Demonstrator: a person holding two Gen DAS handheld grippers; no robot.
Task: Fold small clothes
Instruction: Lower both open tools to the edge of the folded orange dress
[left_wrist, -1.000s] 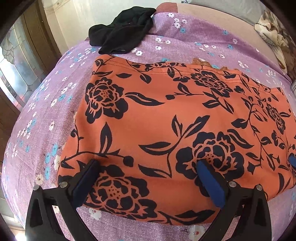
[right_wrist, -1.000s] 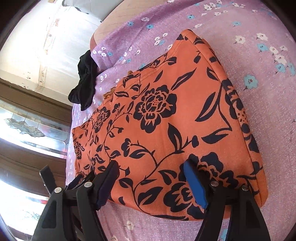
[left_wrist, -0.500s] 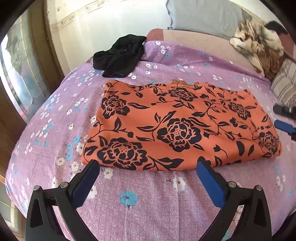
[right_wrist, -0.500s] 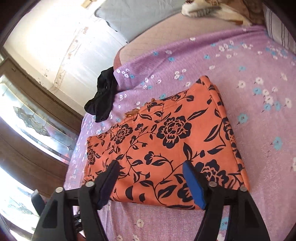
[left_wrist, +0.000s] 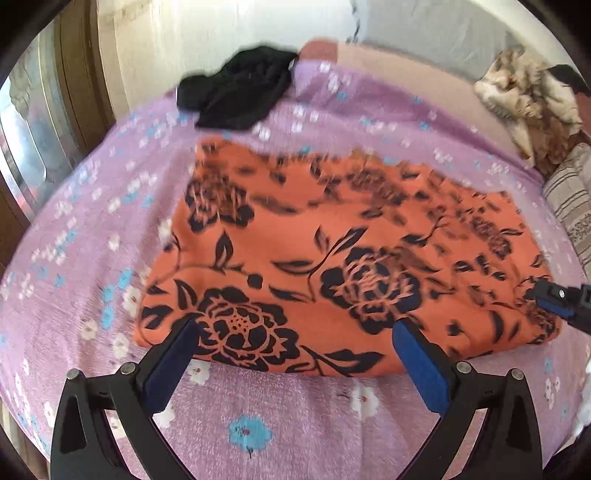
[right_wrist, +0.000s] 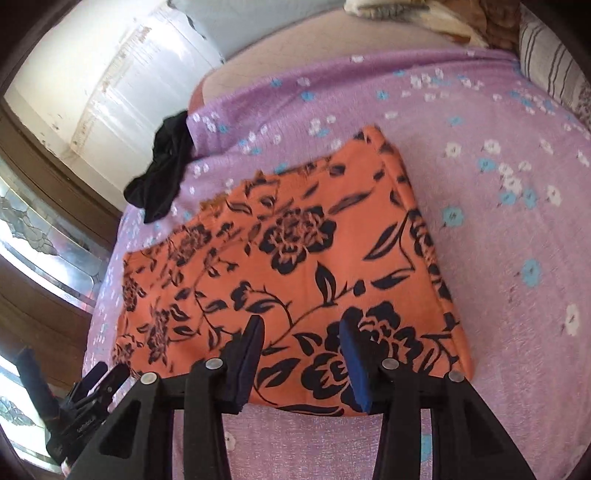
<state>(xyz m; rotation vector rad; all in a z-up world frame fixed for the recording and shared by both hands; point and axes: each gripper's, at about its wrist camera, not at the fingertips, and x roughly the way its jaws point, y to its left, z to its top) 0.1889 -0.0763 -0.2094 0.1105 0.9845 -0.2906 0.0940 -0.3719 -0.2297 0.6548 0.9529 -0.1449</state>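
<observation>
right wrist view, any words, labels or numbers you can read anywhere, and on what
One small pale line of print on the black body of the left gripper, at the lower left of the right wrist view: too small and blurred to read.
No other text: none on the orange floral garment, the purple flowered bedspread or the black garment.
</observation>
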